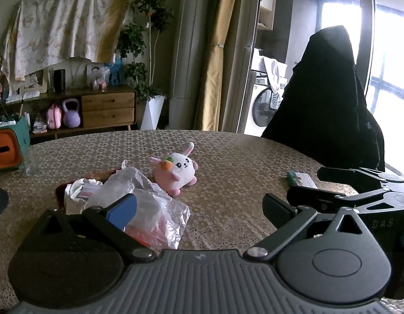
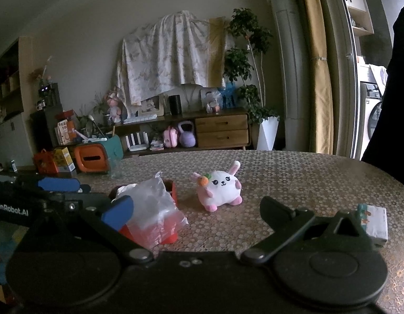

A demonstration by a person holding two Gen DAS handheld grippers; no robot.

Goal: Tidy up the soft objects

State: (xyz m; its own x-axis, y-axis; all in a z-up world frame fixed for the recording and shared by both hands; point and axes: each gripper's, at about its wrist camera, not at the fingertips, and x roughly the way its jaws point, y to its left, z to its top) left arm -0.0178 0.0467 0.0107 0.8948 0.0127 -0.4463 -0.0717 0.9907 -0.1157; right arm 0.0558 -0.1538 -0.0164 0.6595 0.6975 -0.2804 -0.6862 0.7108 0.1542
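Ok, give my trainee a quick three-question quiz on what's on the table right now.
1. True or false: the plush bunny is held in the right tongs.
2. What is draped over the red box: A) towel, B) clear plastic bag, C) newspaper?
3. Are the left tongs open or shut?

Key: 1 false, it sits free on the table. 2 B. 3 open.

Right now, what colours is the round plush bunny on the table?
The round plush bunny is white and pink, with an orange carrot by one ear; the right wrist view shows it best.
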